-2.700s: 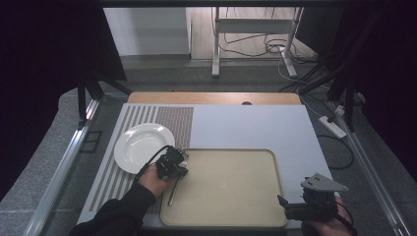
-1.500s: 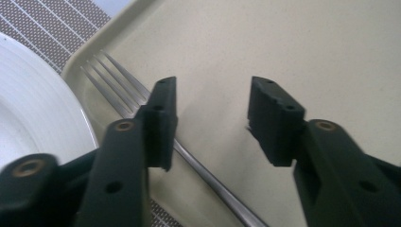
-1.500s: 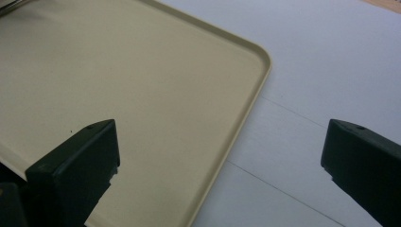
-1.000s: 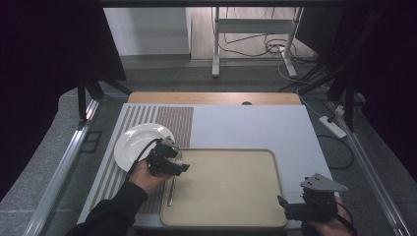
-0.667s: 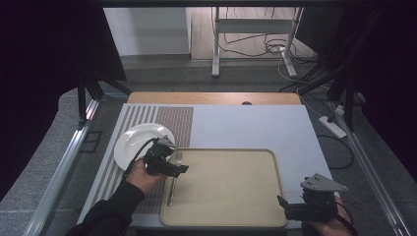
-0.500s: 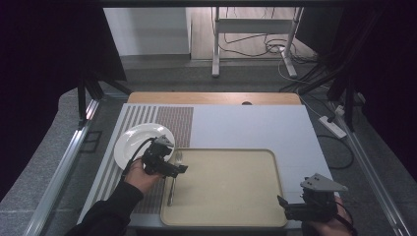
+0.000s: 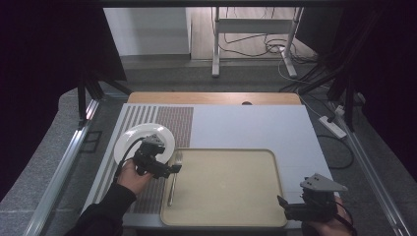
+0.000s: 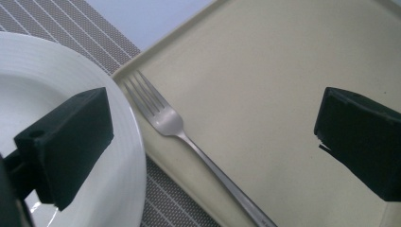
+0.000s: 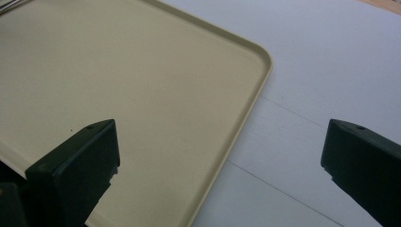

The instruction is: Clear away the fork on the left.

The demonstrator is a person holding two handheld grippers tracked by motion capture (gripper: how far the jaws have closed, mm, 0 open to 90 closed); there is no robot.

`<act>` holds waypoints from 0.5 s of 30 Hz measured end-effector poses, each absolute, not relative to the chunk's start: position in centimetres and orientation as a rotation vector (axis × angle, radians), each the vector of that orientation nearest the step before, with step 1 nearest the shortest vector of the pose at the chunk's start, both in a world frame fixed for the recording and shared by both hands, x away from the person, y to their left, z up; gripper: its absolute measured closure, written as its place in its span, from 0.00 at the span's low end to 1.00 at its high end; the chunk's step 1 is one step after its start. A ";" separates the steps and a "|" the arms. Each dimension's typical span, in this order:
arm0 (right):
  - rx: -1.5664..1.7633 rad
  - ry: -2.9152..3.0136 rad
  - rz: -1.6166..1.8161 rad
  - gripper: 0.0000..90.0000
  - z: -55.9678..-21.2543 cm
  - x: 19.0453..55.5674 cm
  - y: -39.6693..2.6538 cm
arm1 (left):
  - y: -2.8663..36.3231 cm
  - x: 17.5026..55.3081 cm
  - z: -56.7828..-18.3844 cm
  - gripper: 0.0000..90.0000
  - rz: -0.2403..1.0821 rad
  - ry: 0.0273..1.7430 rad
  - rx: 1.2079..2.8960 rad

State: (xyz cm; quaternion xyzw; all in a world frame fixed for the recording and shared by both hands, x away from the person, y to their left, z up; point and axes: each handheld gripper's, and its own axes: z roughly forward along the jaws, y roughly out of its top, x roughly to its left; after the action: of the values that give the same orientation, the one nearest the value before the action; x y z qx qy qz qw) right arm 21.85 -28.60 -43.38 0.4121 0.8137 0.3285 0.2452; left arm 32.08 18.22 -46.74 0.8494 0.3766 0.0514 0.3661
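Drawn back toward the white plate (image 7: pixel 144 142), the left gripper (image 7: pixel 169 169) has just been opening its jaws wide and empty, leaving the fork (image 8: pixel 189 142) lying along the tray (image 7: pixel 246 162) left edge, seemingly placed, while the right gripper (image 7: pixel 282 204) hangs wide open and empty.

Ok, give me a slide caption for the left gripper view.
Left gripper open above a fork lying along the edge of a beige tray, beside a white plate.

The white worktop (image 7: pixel 255 128) carries a striped mat (image 7: pixel 162 123) at left and a beige tray (image 7: pixel 226 216) near the front
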 end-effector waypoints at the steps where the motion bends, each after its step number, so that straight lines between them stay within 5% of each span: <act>1: 1.125 2.221 0.896 0.00 -43.4 21.9 -28.6 | 18.3 32.0 -46.7 0.00 0.134 0.969 2.181; 15: 1.127 2.221 0.895 0.00 -43.4 21.9 -28.6 | 20.3 31.0 -46.4 0.00 0.164 0.990 2.135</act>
State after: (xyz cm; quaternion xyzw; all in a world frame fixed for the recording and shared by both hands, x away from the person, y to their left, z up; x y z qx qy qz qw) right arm 21.87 -28.58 -43.38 0.4129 0.8137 0.3279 0.2448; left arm 31.01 20.26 -46.40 0.8367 0.3878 0.0641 0.3813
